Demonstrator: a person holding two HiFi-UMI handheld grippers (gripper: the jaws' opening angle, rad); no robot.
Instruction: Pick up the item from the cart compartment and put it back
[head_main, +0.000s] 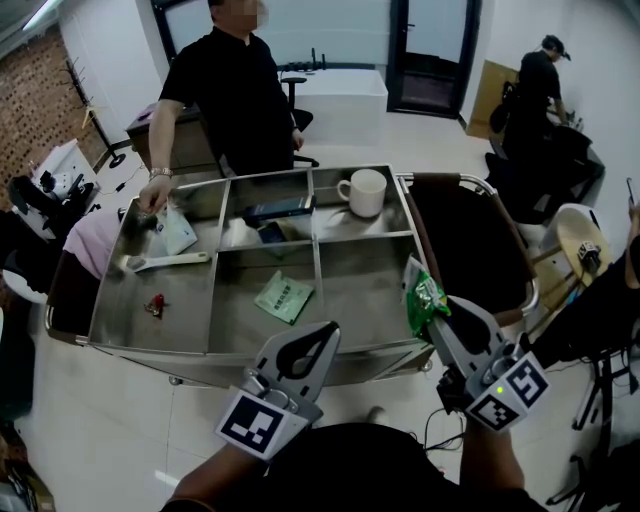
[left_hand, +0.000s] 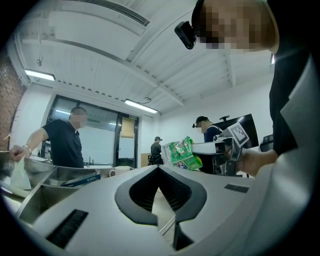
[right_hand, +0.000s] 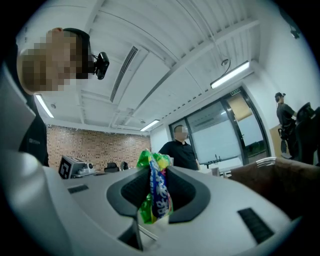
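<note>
A steel cart (head_main: 213, 352) with several compartments stands in front of me. My right gripper (head_main: 434, 313) hangs over the cart's front right corner, shut on a crumpled green snack bag (head_main: 426, 299). In the right gripper view the bag (right_hand: 156, 192) is pinched upright between the jaws of the right gripper (right_hand: 153, 174). My left gripper (head_main: 303, 352) sits over the cart's front rim, shut with nothing in it. In the left gripper view, the left gripper (left_hand: 159, 168) has its tips meeting, and the bag (left_hand: 182, 153) shows off to the right.
In the cart lie a white mug (head_main: 365, 192), a dark flat device (head_main: 277, 209), a green sachet (head_main: 284, 297), a white tool (head_main: 165, 262) and a small red item (head_main: 155, 304). A person in black (head_main: 235, 90) stands behind it, hand (head_main: 152, 195) in the left compartment. A brown bag (head_main: 470, 245) hangs at the right end.
</note>
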